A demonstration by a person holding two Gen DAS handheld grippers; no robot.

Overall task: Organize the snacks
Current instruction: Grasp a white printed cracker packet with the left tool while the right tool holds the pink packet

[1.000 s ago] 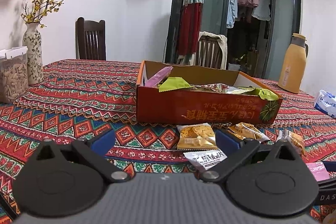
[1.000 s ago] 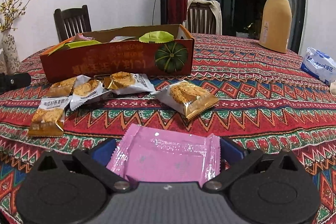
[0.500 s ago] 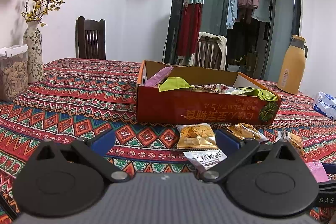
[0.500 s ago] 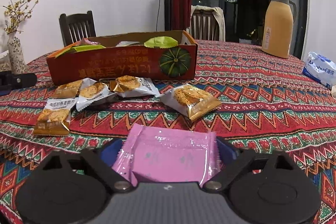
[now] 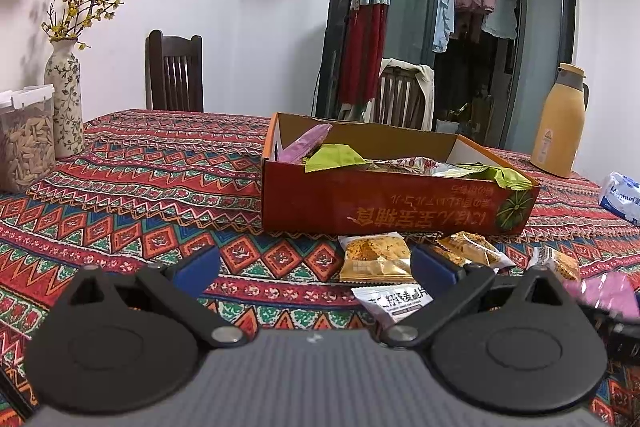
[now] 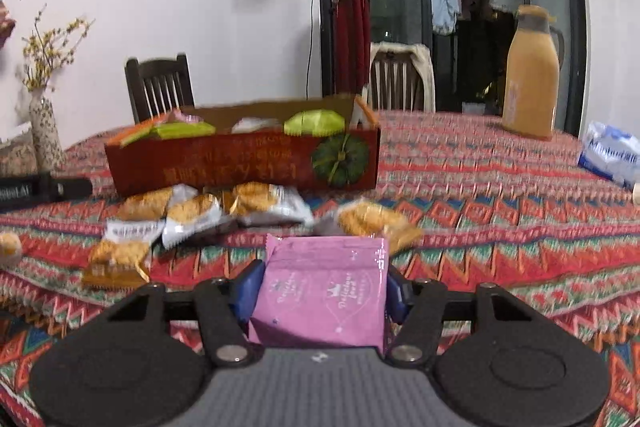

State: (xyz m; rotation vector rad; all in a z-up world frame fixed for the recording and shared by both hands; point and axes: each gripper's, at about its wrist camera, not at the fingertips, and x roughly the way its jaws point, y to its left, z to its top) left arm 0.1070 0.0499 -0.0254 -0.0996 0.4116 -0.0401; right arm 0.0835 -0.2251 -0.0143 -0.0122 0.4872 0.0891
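Pink packet (image 6: 320, 291) pinched by just-closed right gripper (image 6: 318, 293) near tabletop's front edge; left gripper (image 5: 314, 263) spread, empty

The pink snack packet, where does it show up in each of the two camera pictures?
Left wrist view: the pink snack packet is a blurred patch at the far right edge, low down.
Right wrist view: it sits low in the middle, between the blue pads of the right gripper, whose jaws have just been closing onto it.
Shared landmark: the orange snack box with the green pumpkin picture.
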